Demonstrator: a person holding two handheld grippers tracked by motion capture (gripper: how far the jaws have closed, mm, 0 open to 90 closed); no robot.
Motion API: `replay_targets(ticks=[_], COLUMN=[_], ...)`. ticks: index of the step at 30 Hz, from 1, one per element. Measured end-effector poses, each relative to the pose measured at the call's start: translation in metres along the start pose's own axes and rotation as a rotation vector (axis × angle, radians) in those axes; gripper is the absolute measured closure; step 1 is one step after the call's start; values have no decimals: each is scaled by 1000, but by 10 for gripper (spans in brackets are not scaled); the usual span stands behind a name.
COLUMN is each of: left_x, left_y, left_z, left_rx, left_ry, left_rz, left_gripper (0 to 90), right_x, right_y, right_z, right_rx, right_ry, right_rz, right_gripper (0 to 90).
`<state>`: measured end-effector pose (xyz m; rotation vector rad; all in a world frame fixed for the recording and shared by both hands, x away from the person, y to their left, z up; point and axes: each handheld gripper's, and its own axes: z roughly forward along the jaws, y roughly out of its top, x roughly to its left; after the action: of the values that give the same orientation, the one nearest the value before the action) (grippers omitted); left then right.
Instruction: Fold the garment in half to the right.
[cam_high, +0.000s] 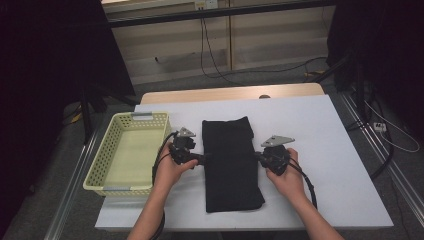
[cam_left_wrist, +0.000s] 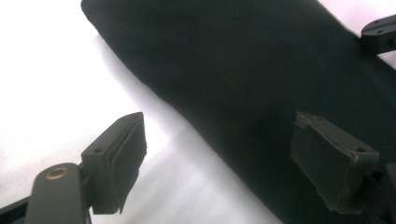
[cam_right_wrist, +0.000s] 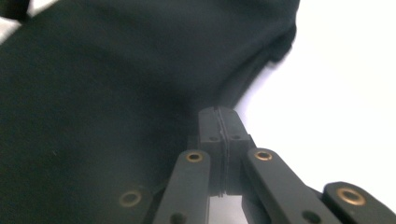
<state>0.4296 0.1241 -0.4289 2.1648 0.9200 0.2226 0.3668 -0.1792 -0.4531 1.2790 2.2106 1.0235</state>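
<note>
So a black cloth (cam_high: 231, 162) is laid folded lengthwise mid-table (cam_high: 330, 150), flanked by the left tool (cam_high: 204, 159), held apart at its left edge, and the right tool (cam_high: 258, 158), pressed together at its right edge, while the basket (cam_high: 116, 131) is left unfilled, so probably half done.

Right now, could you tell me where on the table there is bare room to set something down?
The widest free patch is the white tabletop right of the folded black cloth. A bare strip runs behind the cloth to the far edge. The pale yellow perforated plastic basket sits empty. It is crowded mid-table, where the left gripper and right gripper flank the cloth.
</note>
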Motion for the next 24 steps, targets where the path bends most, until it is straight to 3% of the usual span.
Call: replay_targets(ticks=[3,6,9,13,19,24], left_x=[0,1,0,1,0,0], left_y=[0,-1,-1,-1,-2,-2], left_z=[-1,0,1,0,-1,0], left_rx=[6,6,7,9,7,4], left_ry=[2,0,-2,-4,-2,-1], left_rz=[10,8,1,6,5,-4], left_gripper=[191,191,191,191,190,190], right_x=[-1,2,-1,3,7,9], right_y=[-1,0,-1,-2,-5,-13], right_z=[2,2,3,-1,-15,-30], right_rx=[7,7,1,9,-34,-70], right_ry=[7,-14,-1,7,100,187], right_rz=[6,-28,-18,-58,-51,-44], right_gripper=[900,900,888,760,527,386])
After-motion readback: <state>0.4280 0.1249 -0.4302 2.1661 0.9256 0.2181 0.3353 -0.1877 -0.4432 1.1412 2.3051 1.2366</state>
